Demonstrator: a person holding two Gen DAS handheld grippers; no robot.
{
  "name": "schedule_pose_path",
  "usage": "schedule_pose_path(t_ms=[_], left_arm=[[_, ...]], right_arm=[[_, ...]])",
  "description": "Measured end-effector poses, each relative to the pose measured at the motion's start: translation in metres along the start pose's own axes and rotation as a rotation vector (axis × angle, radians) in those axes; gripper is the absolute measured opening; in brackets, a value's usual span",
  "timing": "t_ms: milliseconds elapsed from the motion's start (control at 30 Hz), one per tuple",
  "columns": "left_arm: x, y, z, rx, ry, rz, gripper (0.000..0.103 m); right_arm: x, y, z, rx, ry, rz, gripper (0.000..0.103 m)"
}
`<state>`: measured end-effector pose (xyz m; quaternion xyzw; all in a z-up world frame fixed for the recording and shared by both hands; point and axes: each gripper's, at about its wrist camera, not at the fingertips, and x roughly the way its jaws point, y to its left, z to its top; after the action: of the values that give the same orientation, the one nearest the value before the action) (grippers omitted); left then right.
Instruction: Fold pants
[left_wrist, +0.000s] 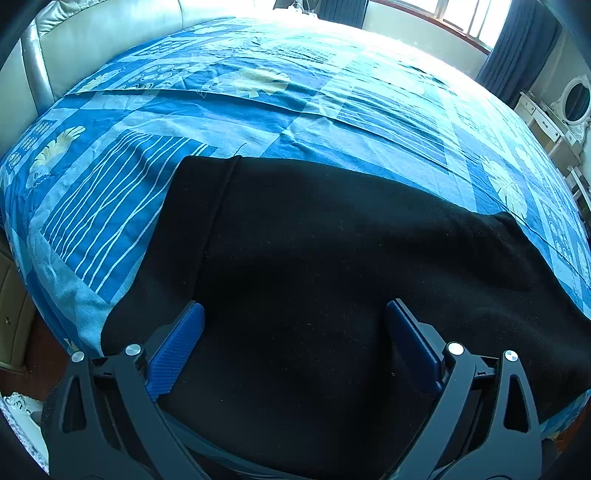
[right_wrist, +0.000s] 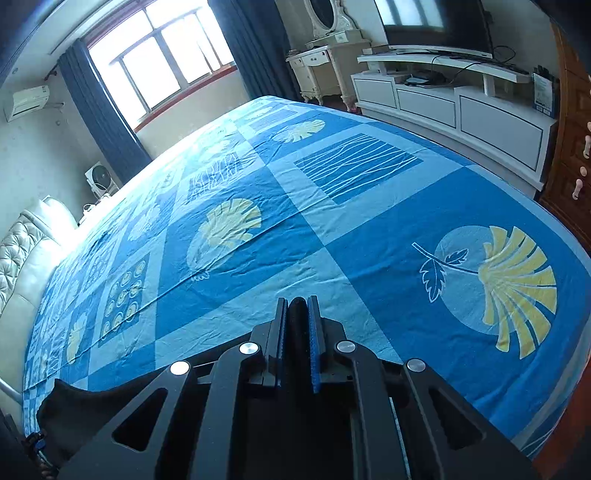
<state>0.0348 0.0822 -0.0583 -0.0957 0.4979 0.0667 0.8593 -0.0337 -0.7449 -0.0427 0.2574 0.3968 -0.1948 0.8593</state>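
no brand or writing can be read in either view; the blue and white paper (right_wrist: 543, 94) at the end of the tv cabinet (right_wrist: 454, 107) has print on it, but it is too small to make out

your left gripper (left_wrist: 293, 314) points steeply down over the black pants (left_wrist: 332, 258), and its two blue pads (left_wrist: 181, 343) stand wide apart with nothing pressed between them; the dark cloth lies under them, and you cannot tell from this view if the tips touch it

your right gripper (right_wrist: 298, 306) also tilts down toward the bed sheet (right_wrist: 258, 258), and its jaws are closed narrow on a thin fold of black cloth that shows as a dark strip between the blue pads (right_wrist: 314, 343)

the pants lie flat on the near side of the bed, spread across the blue sheet with leaf patterns; in the left wrist view a seam runs down the left part, and the right end of the cloth makes a small raised corner; in the right wrist view a piece of the same black cloth shows at the lower left, beside the gripper body
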Motion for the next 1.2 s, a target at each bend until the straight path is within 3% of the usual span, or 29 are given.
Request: schedule_pose_path(t_ms=[67,100,167,200,300,433,533,633,733,867,1200], left_arm=[[0.001,-0.002,-0.001,0.010,-0.006,0.008,0.099],[0.001,-0.002,-0.001,0.013,-0.009,0.010,0.099],[0.001,-0.002,-0.001,0.014,-0.012,0.009,0.100],[0.001,-0.002,-0.001,0.015,-0.013,0.005,0.100],[0.001,-0.001,-0.002,0.025,-0.021,-0.009,0.100],[-0.001,-0.002,-0.006,0.054,-0.040,-0.017,0.100],[-0.002,-0.002,-0.008,0.074,-0.046,-0.026,0.100],[-0.003,-0.001,-0.009,0.096,-0.048,-0.039,0.100],[-0.004,0.001,-0.010,0.105,-0.054,-0.059,0.100],[-0.005,0.000,-0.011,0.118,-0.050,-0.060,0.100],[-0.005,0.003,-0.009,0.109,-0.028,-0.077,0.100]], right_arm=[[0.024,-0.009,-0.009,0.037,0.064,-0.021,0.013],[0.026,-0.013,-0.012,0.063,0.055,-0.014,0.014],[0.015,-0.025,-0.013,0.177,0.017,0.021,0.032],[0.006,-0.030,-0.015,0.227,-0.004,0.028,0.035],[-0.032,-0.032,-0.029,0.317,-0.073,0.010,0.036],[-0.064,-0.002,-0.075,0.438,-0.032,0.246,0.036],[-0.070,0.046,-0.120,0.485,0.079,0.420,0.039],[-0.065,0.099,-0.164,0.504,0.215,0.526,0.040],[-0.057,0.149,-0.195,0.441,0.322,0.544,0.040],[-0.047,0.191,-0.220,0.364,0.396,0.494,0.040],[-0.034,0.225,-0.235,0.355,0.387,0.456,0.044]])
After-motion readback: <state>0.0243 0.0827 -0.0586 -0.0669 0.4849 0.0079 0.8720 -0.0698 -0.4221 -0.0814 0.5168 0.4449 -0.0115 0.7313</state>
